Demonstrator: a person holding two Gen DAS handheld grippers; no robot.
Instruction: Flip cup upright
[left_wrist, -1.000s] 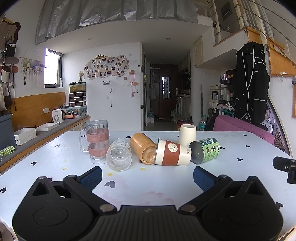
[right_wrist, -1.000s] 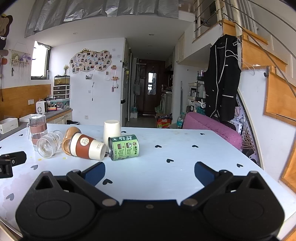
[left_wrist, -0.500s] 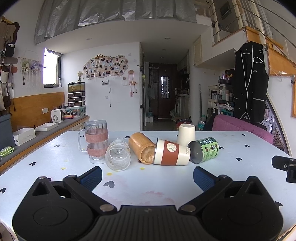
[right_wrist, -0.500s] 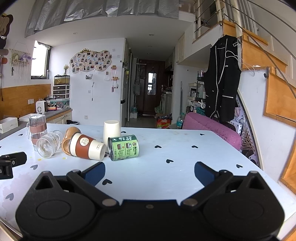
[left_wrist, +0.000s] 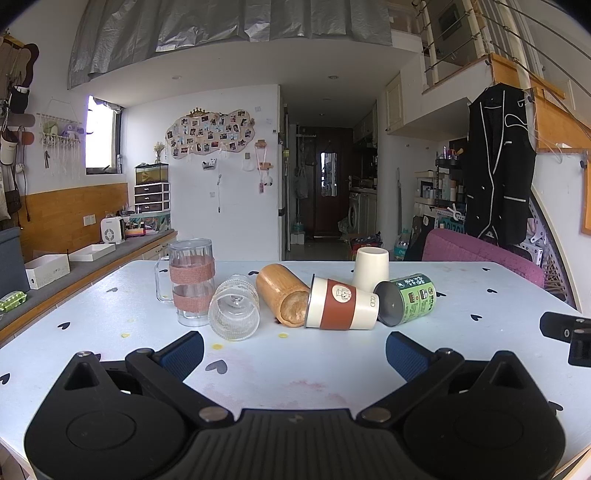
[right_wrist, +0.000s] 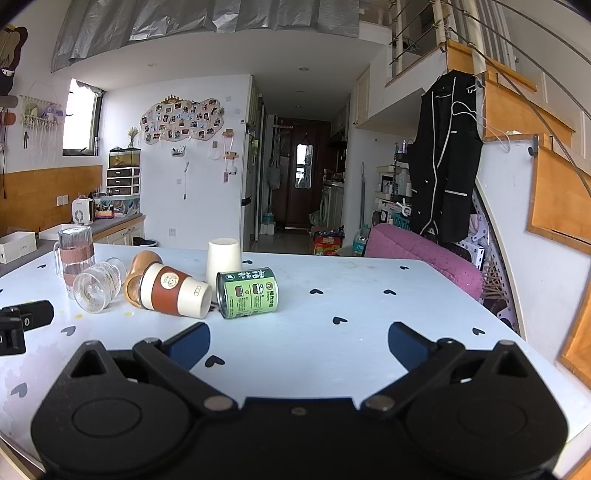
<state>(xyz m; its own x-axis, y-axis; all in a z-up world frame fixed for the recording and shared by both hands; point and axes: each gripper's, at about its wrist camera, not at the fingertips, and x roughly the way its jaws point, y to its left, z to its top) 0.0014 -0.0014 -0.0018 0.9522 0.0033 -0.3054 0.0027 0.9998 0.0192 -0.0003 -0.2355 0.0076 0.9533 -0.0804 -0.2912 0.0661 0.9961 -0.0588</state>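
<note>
Several cups lie on the white table (left_wrist: 295, 369). A clear ribbed glass (left_wrist: 234, 312), a wooden cup (left_wrist: 282, 299), a cream cup with a brown sleeve (left_wrist: 341, 304) and a green can-shaped cup (left_wrist: 406, 299) lie on their sides. A cream cup (left_wrist: 370, 266) stands upside down behind them. A glass mug with woven bands (left_wrist: 191, 282) stands upside down at the left. My left gripper (left_wrist: 294, 350) is open and empty, short of the row. My right gripper (right_wrist: 299, 341) is open and empty, in front of the green cup (right_wrist: 246, 292) and the sleeved cup (right_wrist: 173, 291).
A pink chair (left_wrist: 484, 254) stands past the table's far right edge. A counter with white boxes (left_wrist: 48, 269) runs along the left wall. The table's right edge (right_wrist: 495, 314) is near my right gripper. Part of the right gripper (left_wrist: 569, 336) shows in the left wrist view.
The left wrist view has shifted slightly; the cups sit a little lower and left in it. The right gripper has hardly moved. Both stay open.
</note>
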